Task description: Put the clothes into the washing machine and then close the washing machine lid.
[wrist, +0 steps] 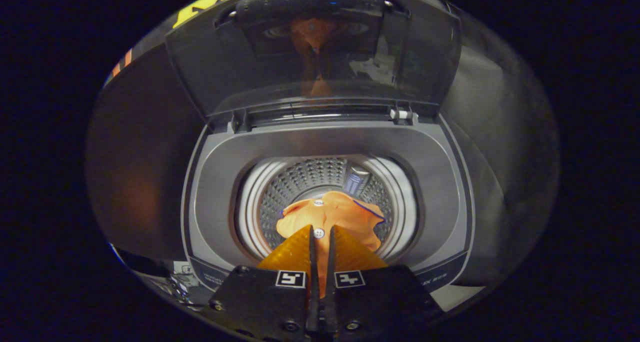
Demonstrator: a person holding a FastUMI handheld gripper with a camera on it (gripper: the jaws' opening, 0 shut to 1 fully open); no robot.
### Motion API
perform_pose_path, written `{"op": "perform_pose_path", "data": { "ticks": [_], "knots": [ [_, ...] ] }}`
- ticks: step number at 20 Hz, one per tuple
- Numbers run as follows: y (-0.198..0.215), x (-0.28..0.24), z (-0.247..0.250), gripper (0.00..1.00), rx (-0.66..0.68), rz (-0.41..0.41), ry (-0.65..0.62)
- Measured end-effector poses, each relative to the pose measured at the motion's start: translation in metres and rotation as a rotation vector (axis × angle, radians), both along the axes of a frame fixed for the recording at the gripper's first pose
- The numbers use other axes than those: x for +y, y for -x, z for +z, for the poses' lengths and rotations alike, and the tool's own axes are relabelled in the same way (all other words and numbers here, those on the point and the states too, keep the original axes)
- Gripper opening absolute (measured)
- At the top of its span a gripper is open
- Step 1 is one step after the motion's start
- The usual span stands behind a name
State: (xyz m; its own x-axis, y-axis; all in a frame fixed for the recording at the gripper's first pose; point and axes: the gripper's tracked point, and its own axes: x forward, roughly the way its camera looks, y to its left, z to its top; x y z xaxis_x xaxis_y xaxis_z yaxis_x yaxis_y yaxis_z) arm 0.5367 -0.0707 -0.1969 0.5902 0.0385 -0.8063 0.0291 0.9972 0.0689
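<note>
An orange garment with white buttons and a thin blue edge hangs in the mouth of the washing machine's steel drum. My gripper is above the drum opening, and its two fingers are pressed together on a fold of the cloth, which shows in the narrow gap between them. The rest of the garment spreads out just beyond the fingertips, inside the ring of the drum. The machine's dark see-through lid stands upright behind the opening and reflects the orange cloth.
The grey top panel of the washing machine surrounds the drum opening on all sides. The lid's hinges sit along the back edge. Dark booth cloth hangs to the left and right of the machine.
</note>
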Motion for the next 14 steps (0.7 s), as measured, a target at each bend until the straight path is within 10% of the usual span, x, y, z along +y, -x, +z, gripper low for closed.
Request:
{"op": "perform_pose_path", "data": {
  "ticks": [12, 14],
  "knots": [
    [0.0043, -0.0014, 0.0041, 0.20, -0.006, 0.012, -0.002],
    [0.0051, -0.0017, 0.0000, 0.49, -0.004, 0.010, 0.007]
  ]
}}
